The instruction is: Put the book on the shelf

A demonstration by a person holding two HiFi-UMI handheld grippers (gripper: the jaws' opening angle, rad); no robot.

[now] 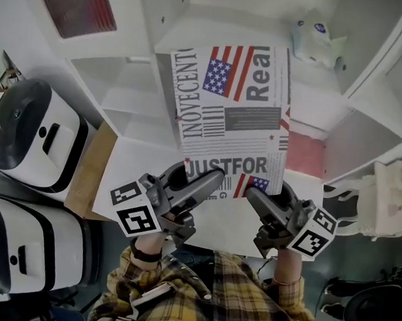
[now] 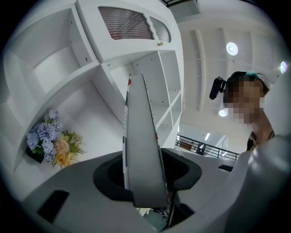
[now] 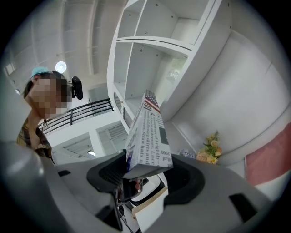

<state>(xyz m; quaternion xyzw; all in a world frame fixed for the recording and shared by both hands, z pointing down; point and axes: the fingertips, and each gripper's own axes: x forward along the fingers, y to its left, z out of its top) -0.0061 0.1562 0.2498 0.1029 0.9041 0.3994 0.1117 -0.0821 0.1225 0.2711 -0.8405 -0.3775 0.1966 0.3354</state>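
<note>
The book (image 1: 232,117) has a newspaper-print cover with a US flag and is held up flat in front of the white shelf unit (image 1: 159,70). My left gripper (image 1: 206,183) is shut on its near left corner and my right gripper (image 1: 258,195) on its near right corner. In the left gripper view the book (image 2: 142,145) runs edge-on out of the jaws toward the shelf compartments (image 2: 159,77). From the right gripper view, the book (image 3: 148,136) rises from the jaws toward open white shelves (image 3: 150,41).
Two white-and-black appliances (image 1: 33,136) (image 1: 14,245) stand at the left beside a wooden board (image 1: 89,175). A white object (image 1: 318,37) lies on the shelf top at the far right. A bunch of artificial flowers (image 2: 52,143) sits in a lower compartment. A red louvred panel (image 1: 75,1) is at the upper left.
</note>
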